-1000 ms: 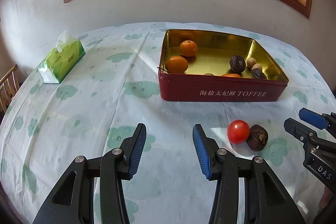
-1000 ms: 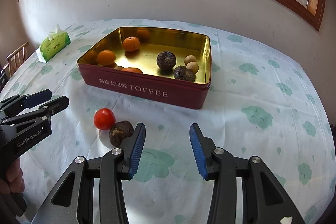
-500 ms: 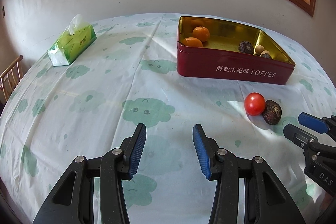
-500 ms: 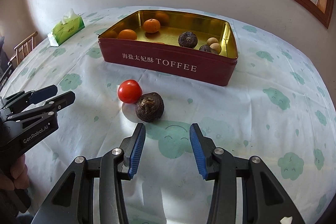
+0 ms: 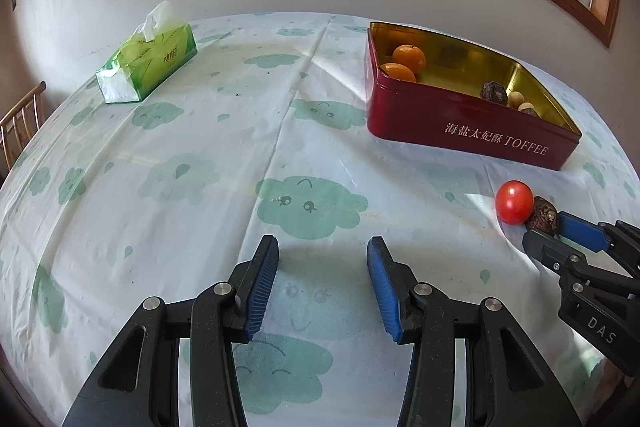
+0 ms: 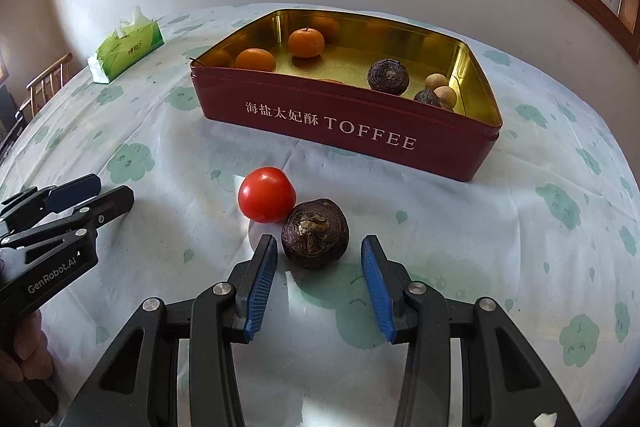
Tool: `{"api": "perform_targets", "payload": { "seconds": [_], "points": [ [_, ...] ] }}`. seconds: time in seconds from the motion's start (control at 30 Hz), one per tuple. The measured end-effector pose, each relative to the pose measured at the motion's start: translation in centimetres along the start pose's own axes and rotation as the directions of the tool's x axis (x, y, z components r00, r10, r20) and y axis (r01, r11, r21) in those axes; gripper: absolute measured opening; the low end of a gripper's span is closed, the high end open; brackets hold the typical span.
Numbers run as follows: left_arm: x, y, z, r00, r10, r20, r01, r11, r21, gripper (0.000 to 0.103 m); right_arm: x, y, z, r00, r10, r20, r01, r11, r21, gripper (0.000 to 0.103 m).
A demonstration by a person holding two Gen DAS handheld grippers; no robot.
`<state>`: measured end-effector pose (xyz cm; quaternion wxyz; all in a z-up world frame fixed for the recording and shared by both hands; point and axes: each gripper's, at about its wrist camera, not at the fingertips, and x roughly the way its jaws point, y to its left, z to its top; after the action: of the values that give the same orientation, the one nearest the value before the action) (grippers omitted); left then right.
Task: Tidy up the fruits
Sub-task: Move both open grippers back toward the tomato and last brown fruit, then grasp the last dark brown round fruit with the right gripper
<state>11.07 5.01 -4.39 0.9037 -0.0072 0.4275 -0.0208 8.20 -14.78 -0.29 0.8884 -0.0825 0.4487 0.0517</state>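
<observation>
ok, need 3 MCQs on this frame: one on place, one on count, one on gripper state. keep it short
1. Where is the tomato?
A. in the tin
B. on the cloth, in front of the tin
C. on the tissue box

2. How many fruits lie outside the tin?
A. one
B. two
C. four

3. The right hand-held gripper is:
A. shut on the tomato
B. open, brown fruit just ahead of its tips
C. shut on a tissue

Key: 1 B, it sits on the cloth before the tin's lettered wall. 2 B, only the tomato and the brown fruit. 3 B, both pads stand clear of the fruit.
</observation>
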Motion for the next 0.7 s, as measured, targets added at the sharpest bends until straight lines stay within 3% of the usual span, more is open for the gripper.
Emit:
{"api": "perform_targets", "payload": {
  "seconds": [0.17, 0.27, 0.7],
  "points": [
    [0.0, 0.0, 0.0, 1.0, 0.0, -0.001, 0.0, 1.0, -0.001, 0.049, 0.3, 0.0, 0.4, 1.0, -0.003, 0.018, 0.003, 1.0, 0.001, 0.043],
    [0.1, 0.0, 0.0, 1.0, 0.003, -0.002, -0.003, 1.0, 0.006, 0.05, 0.3, 0.1, 0.4, 1.0, 0.002, 0.025, -0.002, 1.0, -0.008, 0.032],
    [0.0, -0.3, 0.0, 1.0, 0.022, 0.0, -0.022, 1.0, 0.015, 0.051, -0.2, -2.4, -0.5, 0.999, -0.031, 0.03, 0.03, 0.999, 0.046, 0.031]
  ]
}}
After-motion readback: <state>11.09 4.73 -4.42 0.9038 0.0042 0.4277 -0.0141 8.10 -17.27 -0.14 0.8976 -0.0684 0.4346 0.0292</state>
